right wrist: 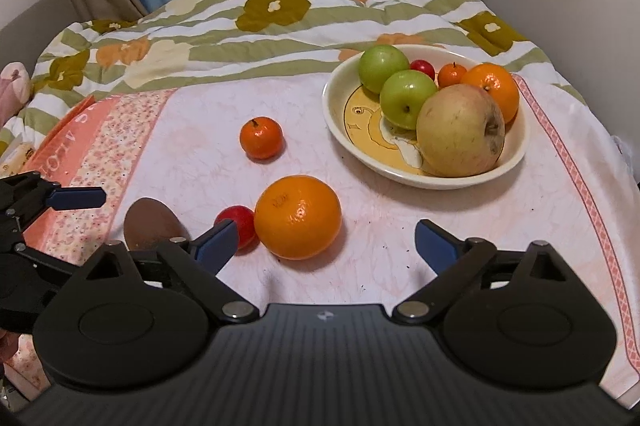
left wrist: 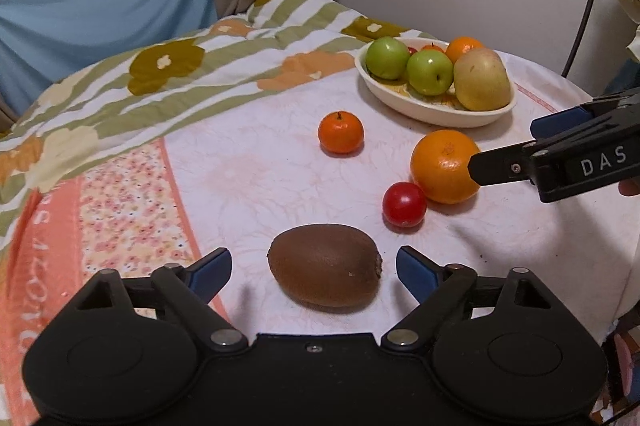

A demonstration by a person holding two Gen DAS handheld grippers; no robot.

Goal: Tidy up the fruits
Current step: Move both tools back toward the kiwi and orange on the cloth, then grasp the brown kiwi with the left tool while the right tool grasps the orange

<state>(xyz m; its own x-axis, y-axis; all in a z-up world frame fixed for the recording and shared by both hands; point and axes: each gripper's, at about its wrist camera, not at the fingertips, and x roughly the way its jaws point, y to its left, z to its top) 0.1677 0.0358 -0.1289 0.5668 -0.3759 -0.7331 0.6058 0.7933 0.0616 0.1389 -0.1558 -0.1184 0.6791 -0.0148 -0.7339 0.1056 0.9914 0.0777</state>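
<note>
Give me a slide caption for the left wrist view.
Open left tool straddling a kiwi, with loose orange, tangerine and red fruit before a filled bowl.

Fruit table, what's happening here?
A person holds two grippers over loose fruit on a pale cloth. The open left gripper straddles the brown oval kiwi, pads not touching. The open right gripper faces the large orange. The cream bowl already holds apples and oranges.

Kiwi (left wrist: 324,264), orange (left wrist: 442,166) loose on cloth – bowl (left wrist: 420,110) half-full.
</note>
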